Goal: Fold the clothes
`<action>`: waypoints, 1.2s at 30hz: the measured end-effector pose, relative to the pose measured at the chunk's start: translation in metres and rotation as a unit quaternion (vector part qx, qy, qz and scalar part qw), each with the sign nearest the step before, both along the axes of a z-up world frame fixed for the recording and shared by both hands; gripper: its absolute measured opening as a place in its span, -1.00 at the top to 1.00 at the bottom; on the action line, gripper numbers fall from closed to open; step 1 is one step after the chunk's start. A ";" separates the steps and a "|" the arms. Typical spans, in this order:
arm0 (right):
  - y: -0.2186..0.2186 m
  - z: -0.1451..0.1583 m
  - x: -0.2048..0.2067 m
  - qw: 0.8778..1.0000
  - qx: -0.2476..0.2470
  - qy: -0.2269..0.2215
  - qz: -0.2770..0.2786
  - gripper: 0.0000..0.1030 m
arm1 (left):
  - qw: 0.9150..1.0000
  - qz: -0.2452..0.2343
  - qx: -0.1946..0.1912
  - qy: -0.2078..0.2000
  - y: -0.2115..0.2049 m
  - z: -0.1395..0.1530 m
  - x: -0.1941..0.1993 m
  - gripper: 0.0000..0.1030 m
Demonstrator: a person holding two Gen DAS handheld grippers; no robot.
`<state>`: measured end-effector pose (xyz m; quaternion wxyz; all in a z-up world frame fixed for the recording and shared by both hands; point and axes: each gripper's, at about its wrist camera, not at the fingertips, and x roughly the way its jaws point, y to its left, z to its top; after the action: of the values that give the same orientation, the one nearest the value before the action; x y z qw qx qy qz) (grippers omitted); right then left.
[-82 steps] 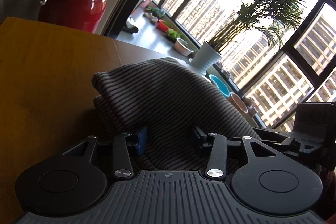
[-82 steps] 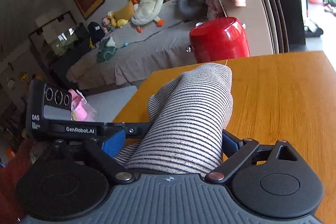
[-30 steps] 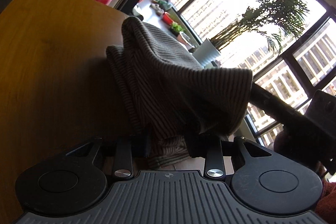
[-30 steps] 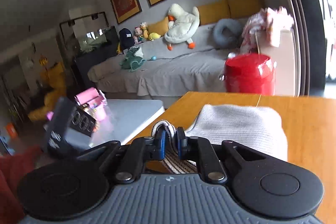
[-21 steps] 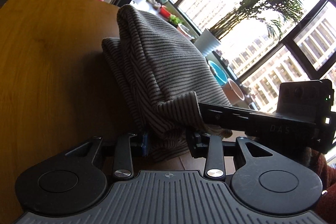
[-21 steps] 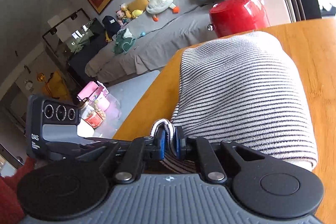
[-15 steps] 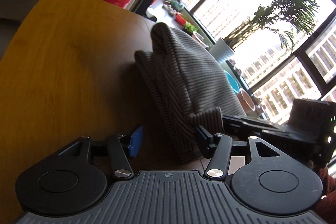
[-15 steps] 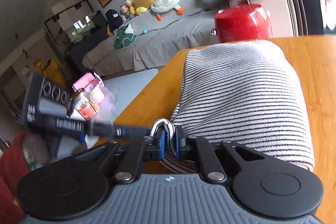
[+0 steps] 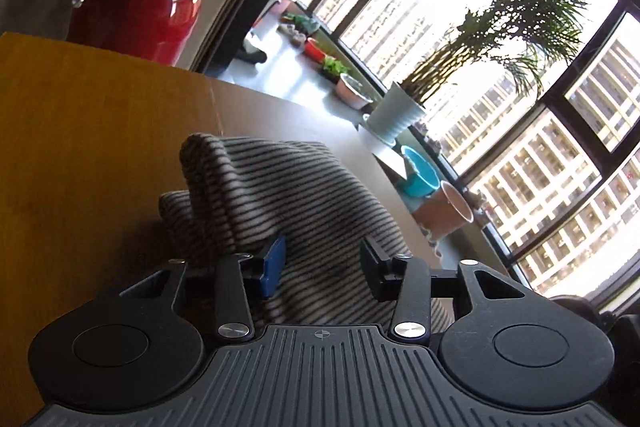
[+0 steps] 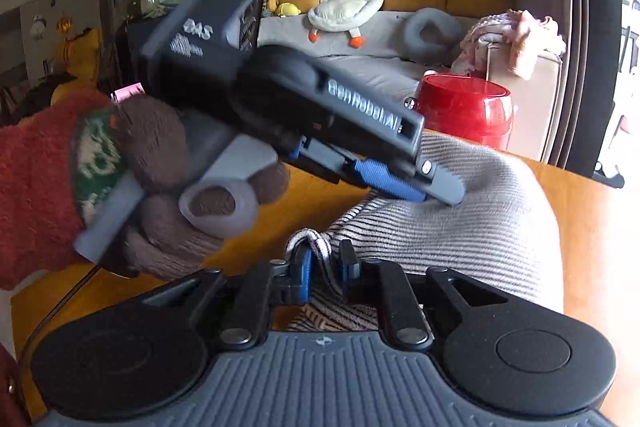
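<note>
The striped garment (image 9: 304, 195) lies bunched on the wooden counter (image 9: 80, 131). The left hand-held gripper (image 9: 322, 259) is spread wide over the fabric, gripping nothing. The right hand-held gripper (image 10: 325, 269) is nearly closed, pinching the garment's rolled edge.

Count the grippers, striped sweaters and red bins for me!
Grippers: 2, the left gripper and the right gripper
Sweater: 1
Red bin: 1
Total: 4
</note>
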<state>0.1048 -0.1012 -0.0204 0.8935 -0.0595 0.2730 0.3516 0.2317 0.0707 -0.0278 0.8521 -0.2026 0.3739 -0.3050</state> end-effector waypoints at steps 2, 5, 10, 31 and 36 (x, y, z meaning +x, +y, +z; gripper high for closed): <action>-0.012 0.012 0.000 1.000 0.017 0.010 0.001 0.16 | 1.000 0.000 -0.005 0.004 0.002 0.000 0.002 0.24; -0.026 0.027 -0.006 0.999 0.039 -0.003 0.025 -0.45 | 1.000 0.000 -0.006 0.003 0.006 -0.001 0.001 0.30; -0.036 0.040 -0.010 0.995 0.081 -0.006 0.063 -0.41 | 1.000 -0.001 -0.008 0.005 0.008 -0.002 0.003 0.30; -0.037 0.016 0.017 0.992 0.090 0.075 0.048 0.22 | 1.000 -0.005 -0.015 0.007 0.014 -0.006 0.006 0.30; -0.031 -0.001 0.020 0.992 0.069 0.095 0.038 0.22 | 1.000 -0.006 -0.016 0.007 0.015 -0.006 0.005 0.29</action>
<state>0.1253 -0.1318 -0.0215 0.8515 0.0256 0.3293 0.4074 0.2367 0.0859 -0.0342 0.8444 -0.2161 0.3757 -0.3147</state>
